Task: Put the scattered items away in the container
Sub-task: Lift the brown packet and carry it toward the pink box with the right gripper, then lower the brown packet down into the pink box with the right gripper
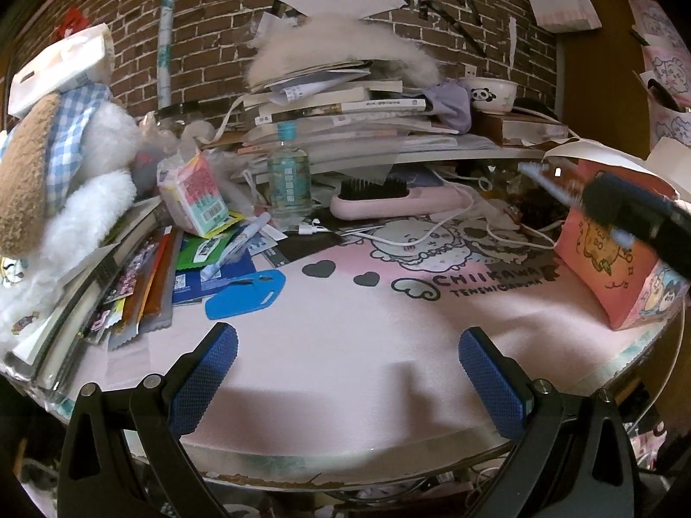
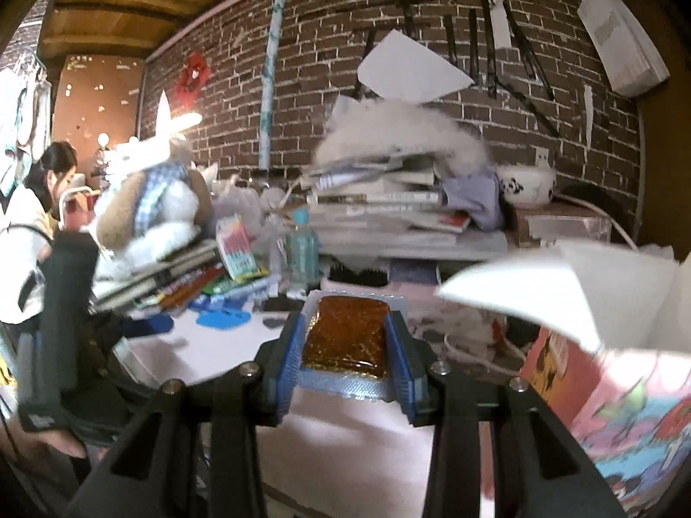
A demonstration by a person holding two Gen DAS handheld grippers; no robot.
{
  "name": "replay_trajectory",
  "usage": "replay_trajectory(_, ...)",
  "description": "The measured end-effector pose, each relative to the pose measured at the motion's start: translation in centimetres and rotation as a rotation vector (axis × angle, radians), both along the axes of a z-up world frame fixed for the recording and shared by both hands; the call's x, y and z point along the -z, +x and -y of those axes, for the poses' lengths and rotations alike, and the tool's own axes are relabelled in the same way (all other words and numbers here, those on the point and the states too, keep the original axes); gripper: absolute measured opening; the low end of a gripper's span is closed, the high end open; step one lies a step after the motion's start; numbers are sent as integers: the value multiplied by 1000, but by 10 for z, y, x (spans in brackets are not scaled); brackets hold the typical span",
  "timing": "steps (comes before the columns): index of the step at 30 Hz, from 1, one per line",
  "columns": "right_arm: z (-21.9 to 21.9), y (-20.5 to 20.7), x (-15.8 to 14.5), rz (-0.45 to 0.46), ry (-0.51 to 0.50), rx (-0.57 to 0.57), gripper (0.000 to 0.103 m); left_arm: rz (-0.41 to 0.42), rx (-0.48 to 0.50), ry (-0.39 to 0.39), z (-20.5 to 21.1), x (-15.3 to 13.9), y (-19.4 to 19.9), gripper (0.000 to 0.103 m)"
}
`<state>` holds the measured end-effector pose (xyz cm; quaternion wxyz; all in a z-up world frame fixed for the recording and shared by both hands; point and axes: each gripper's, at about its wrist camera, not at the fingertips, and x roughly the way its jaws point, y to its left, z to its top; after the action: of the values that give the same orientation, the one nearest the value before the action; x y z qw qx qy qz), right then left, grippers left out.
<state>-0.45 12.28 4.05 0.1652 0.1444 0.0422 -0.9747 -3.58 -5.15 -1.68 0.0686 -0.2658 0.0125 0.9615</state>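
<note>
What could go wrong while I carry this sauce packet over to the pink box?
1. The right gripper pinches the sauce packet only by its edges, so it might slip or twist out.
2. A white paper flap hangs over the pink box; the packet could catch on it.

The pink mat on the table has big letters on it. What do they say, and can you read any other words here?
"CHIIKAWA" on the pink mat
"TENSHIOAKUMA", roughly, below it, letters hard to tell
Water bottle label: too blurred
Book spines: too small
Snack packets: too small
Pink box: cartoons only, no readable words
</note>
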Motion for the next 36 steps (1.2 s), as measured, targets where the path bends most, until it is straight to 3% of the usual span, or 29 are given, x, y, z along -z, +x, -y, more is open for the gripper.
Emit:
replay_trajectory(10,-16,3,-51,6,-35,-46,35,9,31,-9,-13,-1,-3,103)
replay_trajectory(20,-61,-1,-89,-20,-19,51,35,8,59,-15,-23,-2,-6,103)
replay_trajectory(30,-116,-10,-100,31,12,160,35,14,74,-20,-30,-1,-9,103)
replay_trajectory(36,-146,-14,-99,111,42,200,35,17,75,-21,-32,0,-9,103)
